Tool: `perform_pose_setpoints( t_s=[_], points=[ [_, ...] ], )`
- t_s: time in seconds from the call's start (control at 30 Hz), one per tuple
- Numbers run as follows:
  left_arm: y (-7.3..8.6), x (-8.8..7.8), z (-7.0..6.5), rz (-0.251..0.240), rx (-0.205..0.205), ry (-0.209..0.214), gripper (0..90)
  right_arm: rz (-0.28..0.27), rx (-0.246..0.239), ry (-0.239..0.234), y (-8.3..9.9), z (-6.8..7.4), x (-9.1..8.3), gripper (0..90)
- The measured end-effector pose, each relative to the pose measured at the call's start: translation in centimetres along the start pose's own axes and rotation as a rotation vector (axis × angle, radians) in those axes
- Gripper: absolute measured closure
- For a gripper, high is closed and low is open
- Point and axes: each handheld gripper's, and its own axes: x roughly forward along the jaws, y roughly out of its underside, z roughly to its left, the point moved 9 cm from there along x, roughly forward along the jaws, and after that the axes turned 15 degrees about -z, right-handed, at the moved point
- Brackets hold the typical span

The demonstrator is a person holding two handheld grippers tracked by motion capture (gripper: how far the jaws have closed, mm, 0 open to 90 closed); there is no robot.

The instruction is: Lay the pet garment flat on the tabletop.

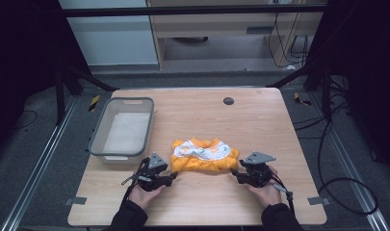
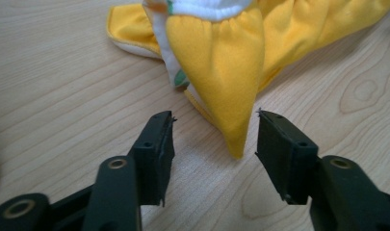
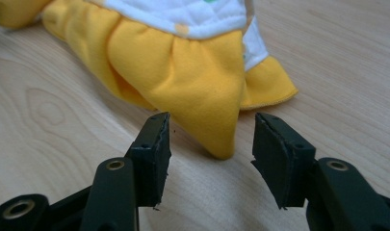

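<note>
i am holding my left gripper [image 1: 173,176] at about 7 o'clock from the small yellow-orange cloth garment with a white printed panel [image 1: 204,155], and my right gripper [image 1: 234,173] at about 5 o'clock from it. the garment is lying bunched on the light wooden table [image 1: 192,207], near the middle and slightly toward my edge.

in the left gripper view my two black jaws are standing apart, released, with nothing pinched. a pointed yellow corner of the garment [image 2: 233,96] is reaching down into the gap between them; the pads are not pressing on it, and bare wood is showing on both sides of the tip.

in the right gripper view the picture is much the same: jaws parted, released, and the other pointed corner of the garment [image 3: 202,96] is hanging into the gap, closer to the jaw on the left of that view but apart from both. the white quilted panel [image 3: 183,14] is sitting at 12 o'clock above the gathered yellow fabric.

the grey rectangular plastic basket [image 1: 98,136] is resting at about 10 o'clock from the garment, near the table's left edge, well apart from the cloth and just beyond my left gripper. a small dark round grommet [image 1: 228,100] is sitting in the tabletop at 12 o'clock, toward the far edge.
</note>
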Motion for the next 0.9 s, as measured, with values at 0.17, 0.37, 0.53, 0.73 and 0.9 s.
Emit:
perform_pose_setpoints(
  t_s=[0.17,0.37,0.53,0.73,0.9],
  points=[
    [-0.1,0.5,-0.2,0.007,-0.003,0.015,73.1,0.030,0.024,-0.018,0.3,0.0,0.7,65.4],
    [-1.5,-0.6,-0.5,-0.031,-0.041,0.062,86.4,0.014,0.037,-0.055,-0.9,0.3,-0.3,86.4],
    [-3.2,-3.0,-1.2,-0.081,-0.066,0.120,86.6,-0.041,0.061,-0.126,-3.1,1.6,-2.7,86.5],
    [-2.9,-6.1,-2.0,-0.079,-0.089,0.180,86.2,-0.016,0.099,-0.218,-3.4,3.5,-6.0,86.1],
    [-0.1,-7.7,-2.5,-0.008,-0.093,0.191,85.3,0.017,0.117,-0.256,-1.9,4.4,-8.3,85.4]
  ],
)
